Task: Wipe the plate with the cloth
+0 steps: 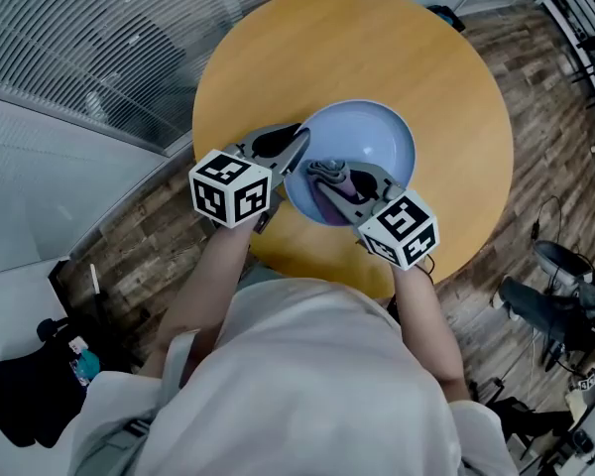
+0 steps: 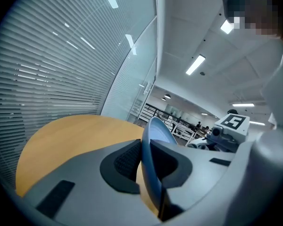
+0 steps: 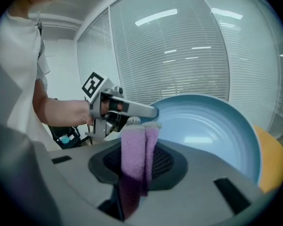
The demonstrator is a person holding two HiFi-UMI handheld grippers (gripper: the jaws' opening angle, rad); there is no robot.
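Plate [image 2: 154,138] rim in left tongs [image 2: 145,149], cloth [image 3: 132,149] doubled

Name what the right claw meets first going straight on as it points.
Probably the inside of the light blue round plate, just beyond the purple terry cloth the right claw grips; depth unclear.

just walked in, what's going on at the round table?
A person holds a gripper in each hand over the round wooden table. The left gripper is clamped on the rim of a light blue plate and holds it tilted. The right gripper is shut on a folded purple cloth, held at the plate's inner face. Whether the cloth touches the plate can't be told.
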